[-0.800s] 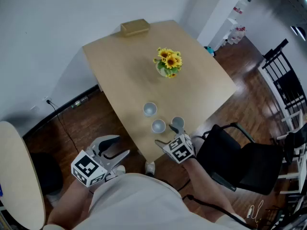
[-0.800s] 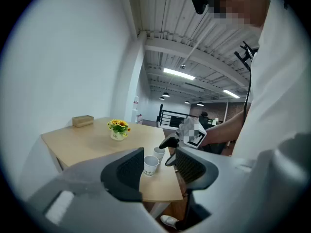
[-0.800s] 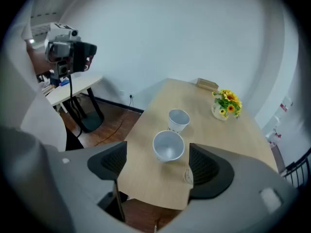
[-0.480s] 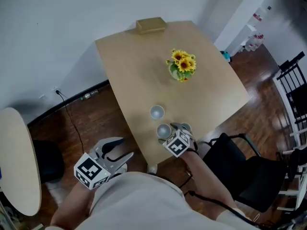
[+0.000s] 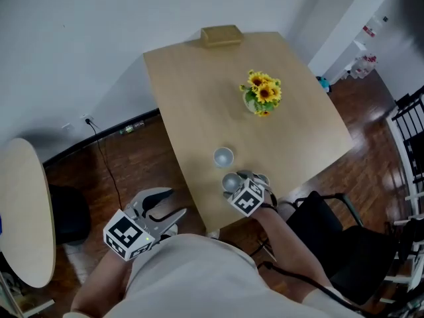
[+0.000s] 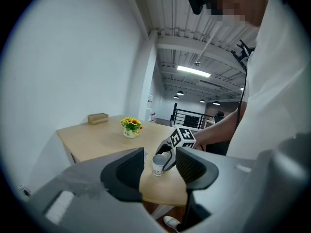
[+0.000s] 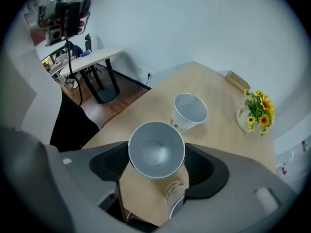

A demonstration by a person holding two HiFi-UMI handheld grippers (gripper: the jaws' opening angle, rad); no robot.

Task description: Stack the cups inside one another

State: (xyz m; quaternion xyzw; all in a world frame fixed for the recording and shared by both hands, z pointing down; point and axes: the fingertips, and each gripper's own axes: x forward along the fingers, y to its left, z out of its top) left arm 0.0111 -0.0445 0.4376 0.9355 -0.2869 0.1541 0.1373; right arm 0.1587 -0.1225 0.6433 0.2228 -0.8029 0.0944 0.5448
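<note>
Three white paper cups stand near the front edge of the light wooden table (image 5: pixel 192 98). The far cup (image 5: pixel 223 156) (image 7: pixel 189 110) stands alone. The middle cup (image 5: pixel 231 182) (image 7: pixel 156 150) (image 6: pixel 159 164) sits between the jaws of my right gripper (image 5: pixel 234 184) (image 7: pixel 156 164), which press on its sides. The third cup (image 7: pixel 176 193) stands just under that gripper's right jaw, mostly hidden in the head view. My left gripper (image 5: pixel 165 211) (image 6: pixel 160 171) hangs open over the floor, left of the table, with nothing in it.
A vase of sunflowers (image 5: pixel 263 93) (image 7: pixel 255 111) stands mid-table and a small wooden box (image 5: pixel 221 35) at the far edge. A black chair (image 5: pixel 344 244) is at the right, and a round table (image 5: pixel 23 211) at the left.
My right gripper has moved forward from the table's front edge and its jaws now enclose the middle cup. The left gripper has stayed put. The head camera has shifted a little.
</note>
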